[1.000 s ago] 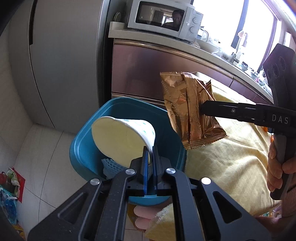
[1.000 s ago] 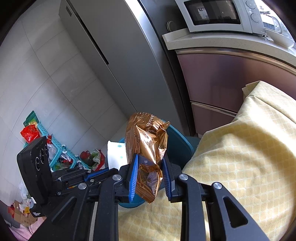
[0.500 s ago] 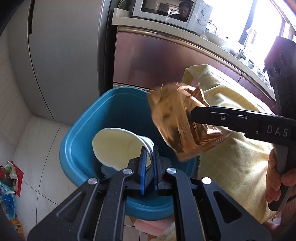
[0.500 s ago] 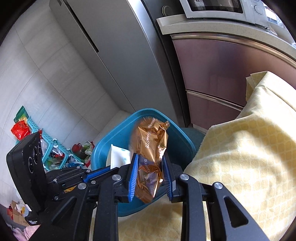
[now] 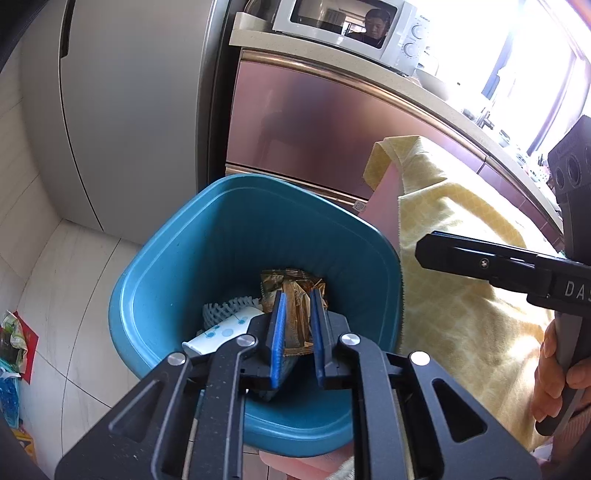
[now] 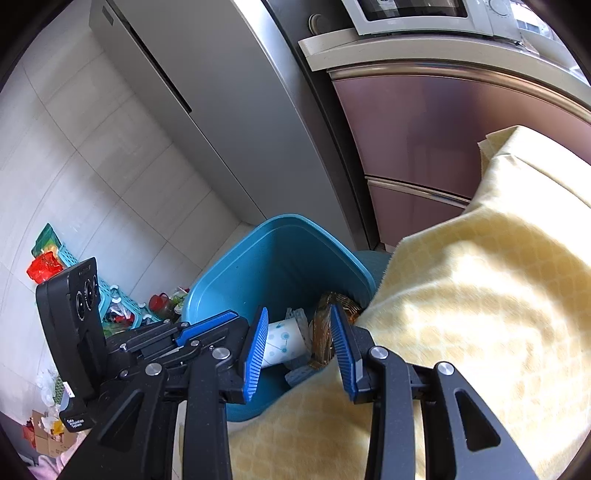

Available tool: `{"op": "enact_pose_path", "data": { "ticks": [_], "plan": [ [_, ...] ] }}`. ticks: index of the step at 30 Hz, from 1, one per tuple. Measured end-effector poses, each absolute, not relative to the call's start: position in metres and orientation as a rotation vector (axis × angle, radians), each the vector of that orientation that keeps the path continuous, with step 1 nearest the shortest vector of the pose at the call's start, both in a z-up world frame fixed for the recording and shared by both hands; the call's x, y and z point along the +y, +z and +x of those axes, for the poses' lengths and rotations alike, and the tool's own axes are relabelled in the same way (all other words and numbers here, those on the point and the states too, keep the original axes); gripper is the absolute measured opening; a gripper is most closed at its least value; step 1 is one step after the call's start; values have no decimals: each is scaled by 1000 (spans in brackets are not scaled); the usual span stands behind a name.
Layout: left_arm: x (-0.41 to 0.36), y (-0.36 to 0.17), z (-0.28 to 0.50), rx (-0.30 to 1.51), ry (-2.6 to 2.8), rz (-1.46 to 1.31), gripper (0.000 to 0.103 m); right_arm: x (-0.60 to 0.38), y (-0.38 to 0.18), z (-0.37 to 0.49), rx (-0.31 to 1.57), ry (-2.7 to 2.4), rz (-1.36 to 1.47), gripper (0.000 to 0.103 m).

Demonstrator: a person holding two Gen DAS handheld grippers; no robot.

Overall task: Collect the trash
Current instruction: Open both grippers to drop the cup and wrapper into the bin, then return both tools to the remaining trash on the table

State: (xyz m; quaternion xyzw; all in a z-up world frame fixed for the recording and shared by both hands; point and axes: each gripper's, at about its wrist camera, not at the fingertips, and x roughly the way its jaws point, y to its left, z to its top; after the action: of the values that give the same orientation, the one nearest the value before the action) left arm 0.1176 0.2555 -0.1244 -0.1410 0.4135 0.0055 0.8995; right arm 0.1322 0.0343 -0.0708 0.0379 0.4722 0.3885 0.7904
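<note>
A blue bin (image 5: pixel 177 295) stands on the floor beside the table; it also shows in the right wrist view (image 6: pixel 236 273). Inside lie a gold snack wrapper (image 5: pixel 295 288), a white dotted paper cup (image 5: pixel 225 328) and white foam netting (image 5: pixel 225 308). The wrapper (image 6: pixel 321 332) and cup (image 6: pixel 282 343) also show in the right wrist view. My left gripper (image 5: pixel 297 321) is open and empty above the bin. My right gripper (image 6: pixel 299 343) is open and empty at the bin's table-side rim; it shows from the side in the left wrist view (image 5: pixel 480 258).
A yellow tablecloth (image 6: pixel 480 314) covers the table right of the bin. A grey fridge (image 5: pixel 129 110) and pink cabinet fronts (image 5: pixel 314 122) stand behind, a microwave (image 5: pixel 351 29) on the counter. Baskets and bags (image 6: pixel 122 306) clutter the floor at the left.
Both grippers moved down over the bin and opened. The paper cup left my left gripper and the gold wrapper left my right; both now lie in the bin.
</note>
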Motion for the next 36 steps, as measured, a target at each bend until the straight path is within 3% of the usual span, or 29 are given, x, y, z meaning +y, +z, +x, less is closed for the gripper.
{"op": "enact_pose_path", "data": {
  "ticks": [12,21,36],
  "plan": [
    [215,-69,84,703,-65,-197,35,-32,-45,111,909,834,163,37],
    [137,-37,86,662,-252,-109,39,-121,-23,91,814,716,234,38],
    [-12,-32,117,704,-482,20,42,-287,-32,57,732,381,389,38]
  ]
}}
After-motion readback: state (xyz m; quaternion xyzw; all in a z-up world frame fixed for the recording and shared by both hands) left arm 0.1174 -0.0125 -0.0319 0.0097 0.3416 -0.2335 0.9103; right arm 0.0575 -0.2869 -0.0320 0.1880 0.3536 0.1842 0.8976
